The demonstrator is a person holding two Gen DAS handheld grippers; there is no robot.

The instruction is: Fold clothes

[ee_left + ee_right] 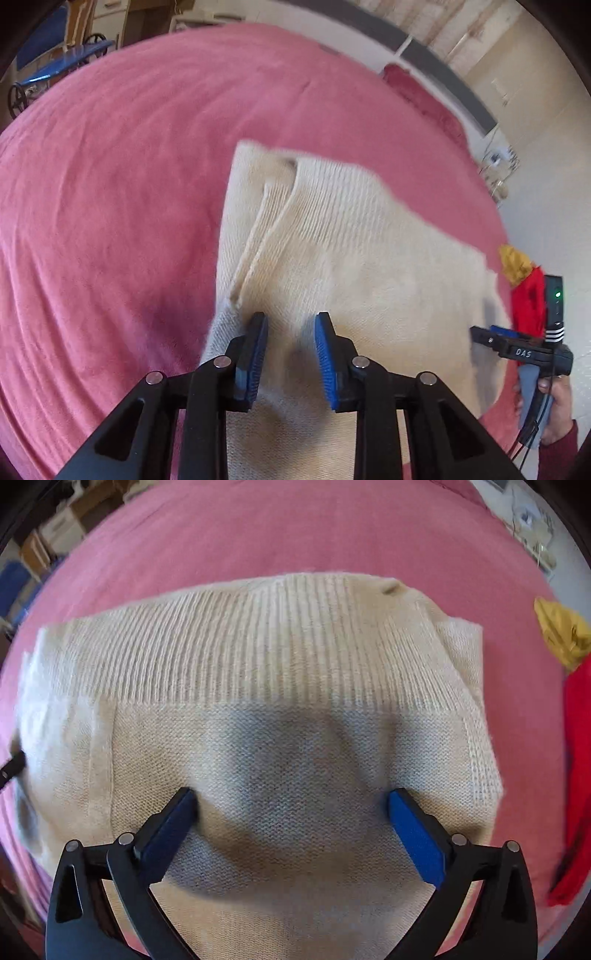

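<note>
Bed cover (110, 184): pink plush spread filling most of both views; everything in the task lies on it.

Left gripper (291, 356): seen from its own camera, pointing steeply down over the near left part of the garment. Its blue pads stand partly apart with a clear gap; the knit lies beneath that gap and no fold of cloth is pinched between them, so it appears to hold nothing.

Cream sweater (258, 738): the task's garment, lying on the bed cover in a compact, roughly rectangular bundle. The ribbed hem band runs across its far side in the right wrist view. In the left wrist view a ribbed cuff and a folded-in strip, probably a sleeve, lie along its left edge.

Right gripper (291, 805): jaws spread as wide as they go, hovering over the middle of the sweater. Its shadow falls on the knit between the fingers; the pads grip nothing.

Person's hand (556, 402): grasps the handle of the right gripper at the right border of the left wrist view, with a dark red sleeve at the wrist.

Yellow garment (561, 631) and red garment (576, 775): crumpled beside the sweater's right edge, apparently unfolded.

Progress (judgement): the sweater looks largely folded, sleeves in and body doubled. What may remain is a final halving or smoothing, then the two garments on the right.
</note>
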